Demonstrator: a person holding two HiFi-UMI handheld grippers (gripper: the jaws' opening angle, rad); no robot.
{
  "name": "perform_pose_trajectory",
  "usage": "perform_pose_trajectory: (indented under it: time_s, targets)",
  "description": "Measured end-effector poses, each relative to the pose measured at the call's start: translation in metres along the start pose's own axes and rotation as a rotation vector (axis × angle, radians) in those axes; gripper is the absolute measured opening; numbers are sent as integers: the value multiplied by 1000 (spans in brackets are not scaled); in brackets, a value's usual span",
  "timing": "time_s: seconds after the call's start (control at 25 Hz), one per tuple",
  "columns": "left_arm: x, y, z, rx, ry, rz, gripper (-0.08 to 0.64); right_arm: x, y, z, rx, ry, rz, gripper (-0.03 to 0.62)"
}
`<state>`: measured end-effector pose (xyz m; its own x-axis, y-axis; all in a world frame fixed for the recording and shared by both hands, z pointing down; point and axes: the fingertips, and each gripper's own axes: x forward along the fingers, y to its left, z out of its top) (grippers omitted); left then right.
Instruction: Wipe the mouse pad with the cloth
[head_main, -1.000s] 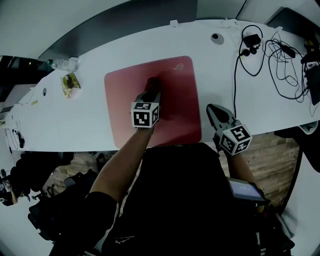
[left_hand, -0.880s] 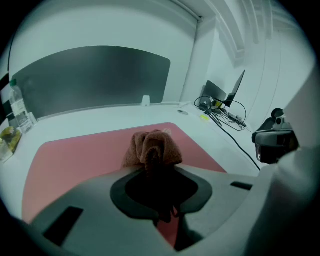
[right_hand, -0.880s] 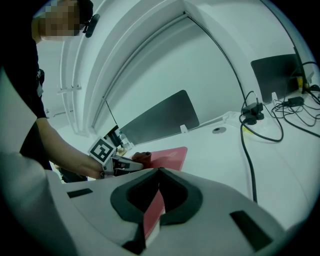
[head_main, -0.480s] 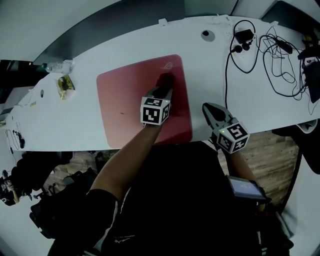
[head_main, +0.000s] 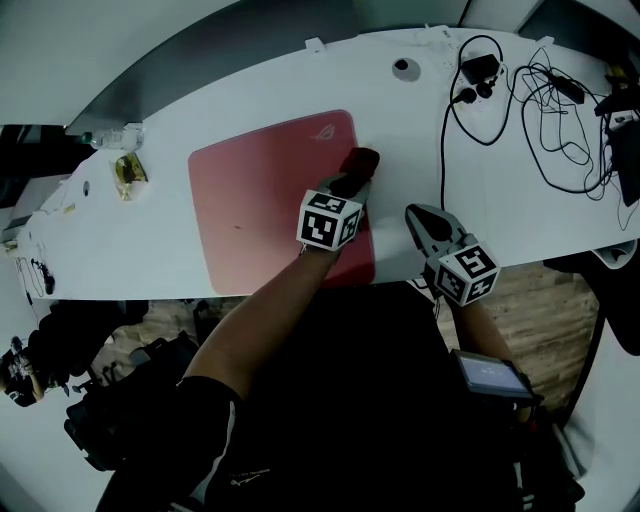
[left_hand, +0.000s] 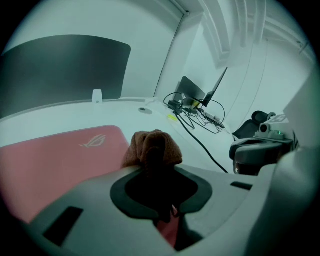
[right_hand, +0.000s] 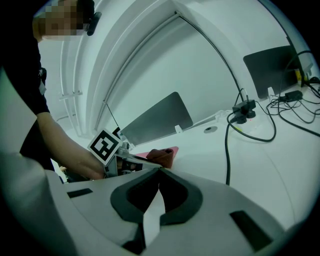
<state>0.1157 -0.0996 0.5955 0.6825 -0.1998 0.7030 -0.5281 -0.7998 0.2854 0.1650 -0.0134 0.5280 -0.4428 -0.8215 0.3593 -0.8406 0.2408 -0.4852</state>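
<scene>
Left tool (head_main: 348, 183) clamps a crumpled brown cloth (head_main: 360, 160) at the red rectangular mouse pad's (head_main: 260, 205) right edge on a white desk (head_main: 420, 130); right tool (head_main: 420, 218) nearby, closed, empty.

**Barely anything to read here**

No actual words or numbers that I can make out anywhere. The closest thing is a pale emblem (left_hand: 92, 141) printed near the far corner of the red mouse pad (head_main: 270, 200), with no letters next to it. The marker cubes (head_main: 328, 222) just carry black-and-white square codes, not text.
</scene>
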Motion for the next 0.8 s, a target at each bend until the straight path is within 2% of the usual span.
perform_pose_trajectory:
  time_s: [0.16, 0.36, 0.48, 0.64, 0.8]
  targets:
    - [7, -16, 2, -4, 16, -70, 74, 0, -5, 4, 5, -4, 9, 26]
    - [-7, -26, 33, 2, -99, -98, 74, 1, -9, 10, 11, -22, 8, 25]
    - [-6, -23, 41, 7, -94, -111, 74, 2, -10, 10, 18, -25, 1, 25]
    - [4, 7, 34, -111, -52, -85, 74, 3, -5, 9, 19, -20, -5, 25]
    - [12, 40, 26, -241, -63, -82, 74, 1, -1, 5, 15, -11, -27, 26]
